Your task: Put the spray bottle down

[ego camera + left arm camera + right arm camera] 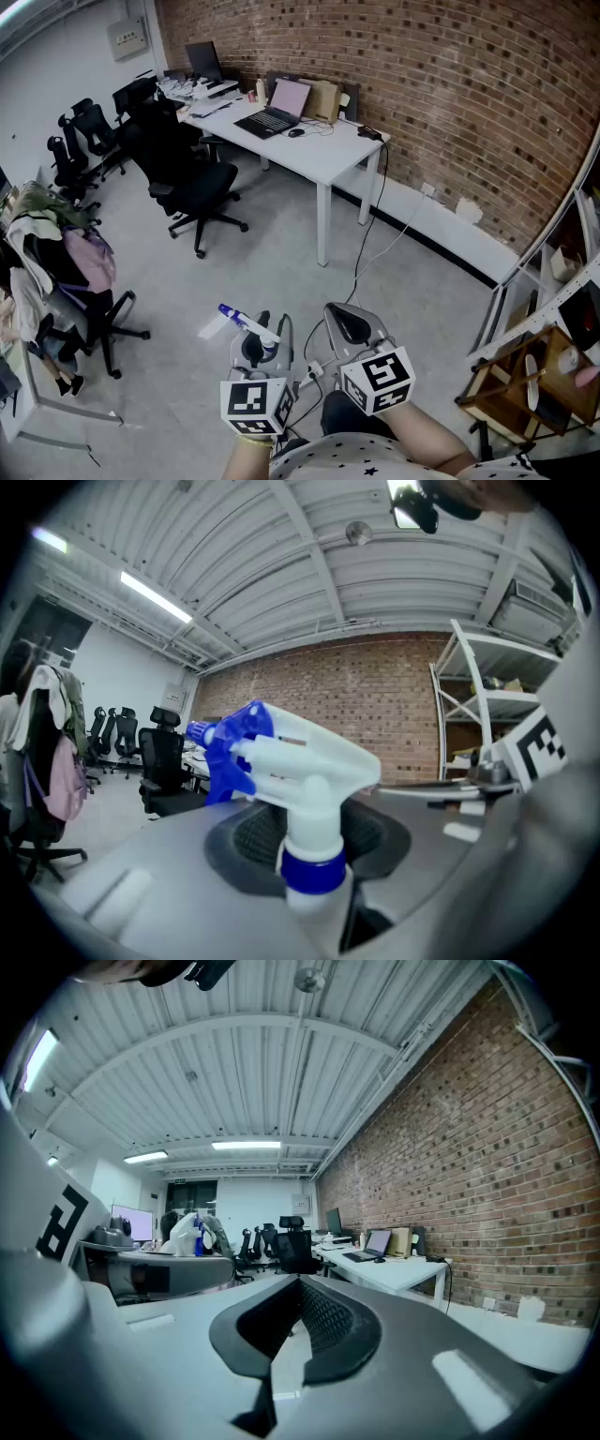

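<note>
I see a spray bottle (pixel 248 325) with a white trigger head and a blue nozzle and collar. My left gripper (pixel 259 345) is shut on it around the neck. In the left gripper view the spray bottle (pixel 302 759) stands upright between the dark pads (pixel 246 834), with its nozzle pointing left. My right gripper (pixel 349 324) hovers just to the right of it at the same height. Its jaws are shut with nothing between them, as the right gripper view (pixel 298 1324) shows. Both grippers are held level above the grey floor.
A white desk (pixel 323 155) with an open laptop (pixel 277 108) stands ahead by the brick wall. Black office chairs (pixel 192 183) are to its left. A chair piled with clothes (pixel 66 267) is at the left, and a metal shelf (pixel 553 300) and a wooden rack (pixel 511 384) at the right.
</note>
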`<state>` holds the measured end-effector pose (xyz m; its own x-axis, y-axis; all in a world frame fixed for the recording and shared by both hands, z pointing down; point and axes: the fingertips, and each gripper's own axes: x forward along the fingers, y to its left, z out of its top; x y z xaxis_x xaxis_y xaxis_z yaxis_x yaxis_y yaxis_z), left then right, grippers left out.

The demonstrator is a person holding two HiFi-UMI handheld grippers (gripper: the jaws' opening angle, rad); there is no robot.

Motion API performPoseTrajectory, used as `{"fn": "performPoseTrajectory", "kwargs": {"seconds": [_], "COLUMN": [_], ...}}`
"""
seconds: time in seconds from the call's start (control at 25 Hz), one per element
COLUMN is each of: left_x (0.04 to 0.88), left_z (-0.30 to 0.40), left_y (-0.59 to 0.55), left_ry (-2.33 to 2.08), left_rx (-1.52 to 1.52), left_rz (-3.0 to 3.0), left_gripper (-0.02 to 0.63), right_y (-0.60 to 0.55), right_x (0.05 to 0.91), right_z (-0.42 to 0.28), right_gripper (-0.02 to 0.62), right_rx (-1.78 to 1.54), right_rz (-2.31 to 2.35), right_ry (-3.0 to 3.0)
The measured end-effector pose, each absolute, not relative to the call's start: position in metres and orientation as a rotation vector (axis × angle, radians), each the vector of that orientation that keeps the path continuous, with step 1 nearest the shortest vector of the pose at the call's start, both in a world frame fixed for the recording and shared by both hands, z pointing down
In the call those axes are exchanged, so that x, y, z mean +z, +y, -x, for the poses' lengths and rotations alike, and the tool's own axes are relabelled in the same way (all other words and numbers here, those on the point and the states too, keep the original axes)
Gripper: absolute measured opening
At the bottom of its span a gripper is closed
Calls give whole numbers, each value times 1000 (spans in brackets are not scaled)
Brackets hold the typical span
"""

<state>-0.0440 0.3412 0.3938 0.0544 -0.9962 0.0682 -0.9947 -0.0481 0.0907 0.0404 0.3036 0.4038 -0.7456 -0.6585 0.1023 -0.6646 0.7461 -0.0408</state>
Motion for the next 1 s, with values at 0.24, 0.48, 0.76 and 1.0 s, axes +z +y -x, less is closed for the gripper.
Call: {"fn": "performPoseTrajectory", "kwargs": {"seconds": [0.24,0.48,0.76,1.0], "left_x": [386,376,378,381], "left_z": [39,32,29,37], "left_y": [258,175,105,59], "left_ry": [-2098,-2140,-2165,-2180], "left_rx": [12,-17,6,48], "left_rz": [-2193,-2163,-2128,-2127], "left_gripper": [127,127,127,127], "right_y": [219,139,74,33], "right_x": [393,382,383,397], "right_z": [-43,-54,-66,-64], "right_gripper": [-2,-2,-2,-2], "right_rx": [101,70,85,123], "right_rz": [-1048,-970,-958,-962], "right_ry": [-2870,-2881,-2890,-2868]}}
